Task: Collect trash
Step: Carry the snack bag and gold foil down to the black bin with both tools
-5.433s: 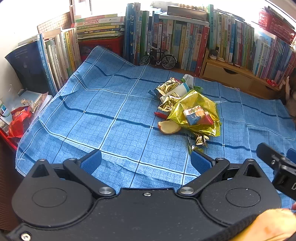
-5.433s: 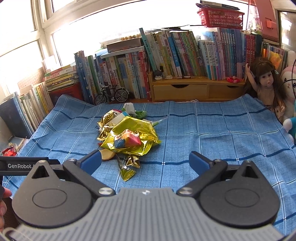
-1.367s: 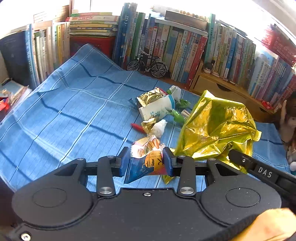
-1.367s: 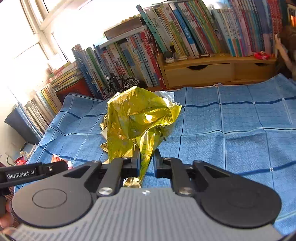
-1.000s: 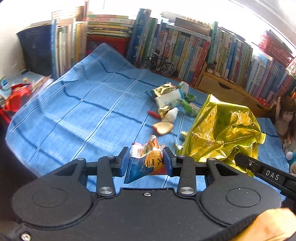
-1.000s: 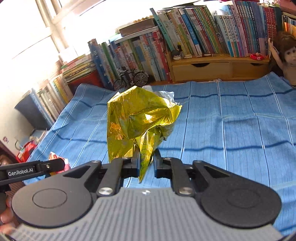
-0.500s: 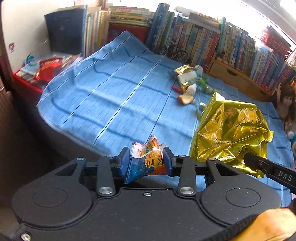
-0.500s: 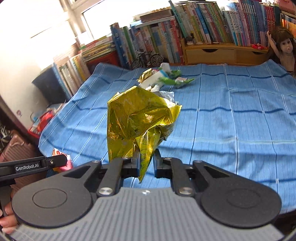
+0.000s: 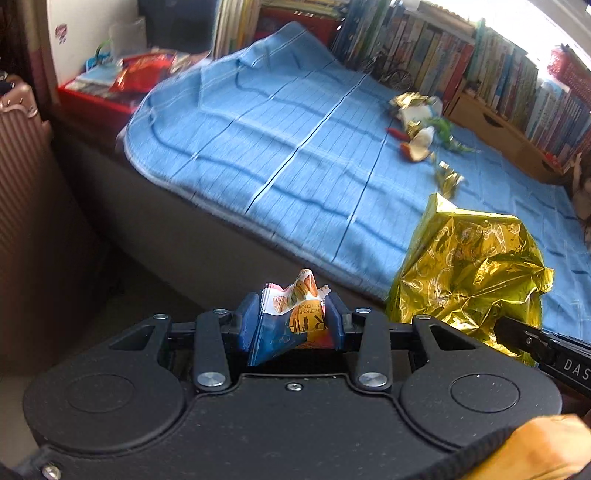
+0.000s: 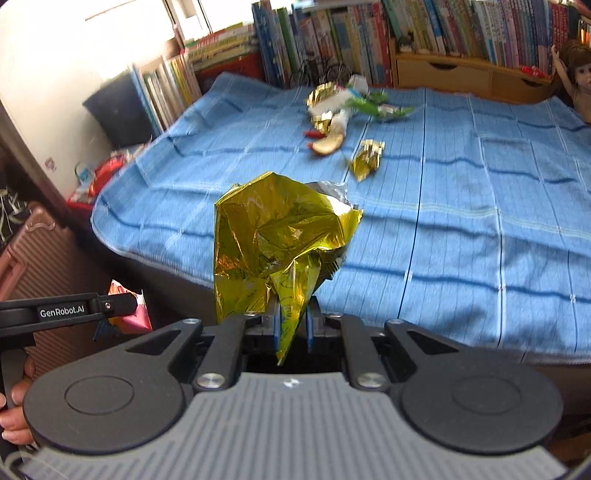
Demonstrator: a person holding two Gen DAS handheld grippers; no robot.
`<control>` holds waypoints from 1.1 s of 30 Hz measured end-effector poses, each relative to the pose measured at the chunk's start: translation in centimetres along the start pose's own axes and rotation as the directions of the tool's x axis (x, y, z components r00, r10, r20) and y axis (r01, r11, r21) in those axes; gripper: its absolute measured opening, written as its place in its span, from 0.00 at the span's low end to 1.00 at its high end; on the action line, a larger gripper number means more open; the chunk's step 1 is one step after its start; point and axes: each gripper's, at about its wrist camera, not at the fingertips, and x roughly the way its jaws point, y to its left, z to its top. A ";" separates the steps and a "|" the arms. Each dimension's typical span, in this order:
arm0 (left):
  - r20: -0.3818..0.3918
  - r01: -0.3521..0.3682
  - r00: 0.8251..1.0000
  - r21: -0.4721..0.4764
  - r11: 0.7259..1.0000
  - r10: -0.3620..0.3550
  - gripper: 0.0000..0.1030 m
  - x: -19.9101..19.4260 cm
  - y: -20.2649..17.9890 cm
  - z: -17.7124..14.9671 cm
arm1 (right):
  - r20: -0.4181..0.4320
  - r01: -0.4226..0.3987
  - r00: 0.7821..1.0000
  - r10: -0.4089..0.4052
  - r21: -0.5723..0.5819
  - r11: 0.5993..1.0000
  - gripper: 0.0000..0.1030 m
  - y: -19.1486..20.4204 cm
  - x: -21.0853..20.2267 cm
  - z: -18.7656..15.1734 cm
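My left gripper is shut on a crumpled blue and orange snack wrapper, held off the near edge of the bed. My right gripper is shut on a large crinkled gold foil bag, which also shows at the right of the left wrist view as the gold foil bag. More trash lies far back on the blue blanket: a pile of gold, white and green wrappers, a bread-like slice and a small gold wrapper.
Rows of books and a wooden drawer unit line the far side of the bed. A doll sits at the right. A pink suitcase stands at the left on the floor, with a red tray of clutter behind it.
Both grippers have drawn back from the middle of the bed to beyond its near edge and sunk a little, carrying the snack wrapper and the gold bag. The suitcase has come into view.
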 end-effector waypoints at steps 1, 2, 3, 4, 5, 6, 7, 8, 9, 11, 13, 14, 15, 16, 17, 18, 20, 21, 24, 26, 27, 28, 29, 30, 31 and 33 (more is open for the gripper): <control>-0.010 -0.004 1.000 -0.004 1.000 0.004 0.36 0.2 0.2 -0.2 | -0.011 0.002 1.000 -0.002 -0.001 1.000 0.16 0.1 0.3 -0.3; -0.020 -0.006 1.000 -0.010 1.000 0.006 0.36 0.4 0.6 -0.5 | -0.022 0.005 1.000 -0.005 -0.002 1.000 0.16 0.3 0.5 -0.7; -0.030 -0.007 1.000 -0.013 1.000 0.007 0.36 0.6 0.9 -0.8 | -0.032 0.008 0.999 -0.008 -0.005 1.000 0.16 0.5 0.7 -1.0; -0.038 -0.011 0.999 -0.016 1.000 0.010 0.36 0.8 1.1 -1.1 | -0.041 0.011 0.999 -0.011 -0.007 1.000 0.16 0.6 1.0 -1.2; -0.046 -0.014 0.999 -0.018 1.000 0.013 0.36 1.0 1.4 -1.3 | -0.049 0.014 0.999 -0.015 -0.009 1.000 0.16 0.8 1.2 -1.5; -0.053 -0.015 0.999 -0.020 1.000 0.014 0.36 1.2 1.6 -1.5 | -0.056 0.017 0.998 -0.018 -0.012 1.000 0.16 1.0 1.4 -1.7; -0.058 -0.017 0.998 -0.022 1.000 0.016 0.36 1.3 1.8 -1.8 | -0.062 0.019 0.998 -0.020 -0.015 1.000 0.16 1.1 1.6 -1.9; -0.063 -0.020 0.998 -0.025 1.000 0.018 0.36 1.4 2.0 -2.1 | -0.068 0.022 0.997 -0.023 -0.018 1.000 0.16 1.3 1.8 -2.1; -0.068 -0.020 0.998 -0.027 0.999 0.018 0.36 1.5 2.1 -2.3 | -0.071 0.024 0.997 -0.026 -0.022 0.999 0.16 1.5 1.9 -2.2; -0.074 -0.019 0.997 -0.029 0.999 0.017 0.36 1.8 2.3 -2.9 | -0.075 0.028 0.997 -0.030 -0.031 0.999 0.16 1.8 2.1 -2.6; -0.083 -0.029 0.996 -0.029 0.999 0.027 0.36 2.2 2.4 -3.5 | -0.084 0.029 0.996 -0.032 -0.039 0.999 0.16 2.1 2.3 -2.9; -0.088 -0.033 0.996 -0.032 0.999 0.030 0.36 2.3 2.4 -3.6 | -0.090 0.028 0.995 -0.032 -0.044 0.999 0.16 2.2 2.4 -3.1; -0.092 -0.034 0.995 -0.039 0.999 0.031 0.36 2.5 2.5 -3.9 | -0.099 0.027 0.995 -0.032 -0.050 0.998 0.16 2.3 2.6 -3.3; -0.097 -0.035 0.995 -0.045 0.998 0.030 0.36 2.7 2.6 -4.2 | -0.107 0.027 0.994 -0.033 -0.057 0.998 0.16 2.5 2.8 -3.5; -0.102 -0.036 0.994 -0.050 0.998 0.031 0.36 3.0 2.7 -4.4 | -0.116 0.025 0.993 -0.033 -0.065 0.998 0.16 2.6 3.0 -3.7; -0.106 -0.039 0.994 -0.052 0.998 0.033 0.36 3.2 2.8 -4.6 | -0.124 0.024 0.992 -0.033 -0.072 0.997 0.16 2.6 3.2 -4.0; -0.118 -0.048 0.992 -0.052 0.998 0.041 0.36 3.9 2.9 -5.0 | -0.144 0.020 0.989 -0.032 -0.086 0.996 0.16 2.7 3.9 -4.6; -0.125 -0.052 0.991 -0.052 0.997 0.045 0.36 4.4 3.0 -5.2 | -0.154 0.018 0.987 -0.032 -0.092 0.996 0.16 2.7 4.3 -4.9; -0.151 -0.065 0.987 -0.056 0.996 0.056 0.36 6.1 3.2 -5.9 | -0.182 0.016 0.983 -0.035 -0.105 0.994 0.17 2.5 5.8 -6.0; -0.169 -0.074 0.984 -0.056 0.996 0.064 0.36 7.3 3.3 -6.4 | -0.197 0.019 0.980 -0.040 -0.110 0.994 0.17 2.5 6.9 -6.7; -0.178 -0.079 0.982 -0.053 0.995 0.068 0.36 7.9 3.4 -6.6 | -0.204 0.020 0.978 -0.043 -0.112 0.994 0.17 2.5 7.4 -7.1; -0.185 -0.083 0.980 -0.050 0.995 0.072 0.36 8.5 3.4 -6.8 | -0.211 0.021 0.977 -0.044 -0.114 0.993 0.17 2.5 7.9 -7.5; -0.193 -0.085 0.978 -0.046 0.995 0.075 0.36 9.1 3.4 -7.0 | -0.216 0.019 0.975 -0.044 -0.116 0.993 0.17 2.5 8.4 -7.9; -0.199 -0.086 0.977 -0.044 0.995 0.075 0.36 9.7 3.4 -7.1 | -0.223 0.016 0.974 -0.043 -0.120 0.993 0.17 2.4 8.9 -8.2; -0.205 -0.086 0.976 -0.042 0.995 0.076 0.36 10.3 3.4 -7.3 | -0.230 0.012 0.972 -0.041 -0.127 0.992 0.17 2.4 9.4 -8.5; -0.220 -0.089 0.972 -0.040 0.995 0.078 0.36 11.5 3.5 -7.7 | -0.238 0.005 0.970 -0.041 -0.153 0.988 0.17 2.5 10.4 -9.2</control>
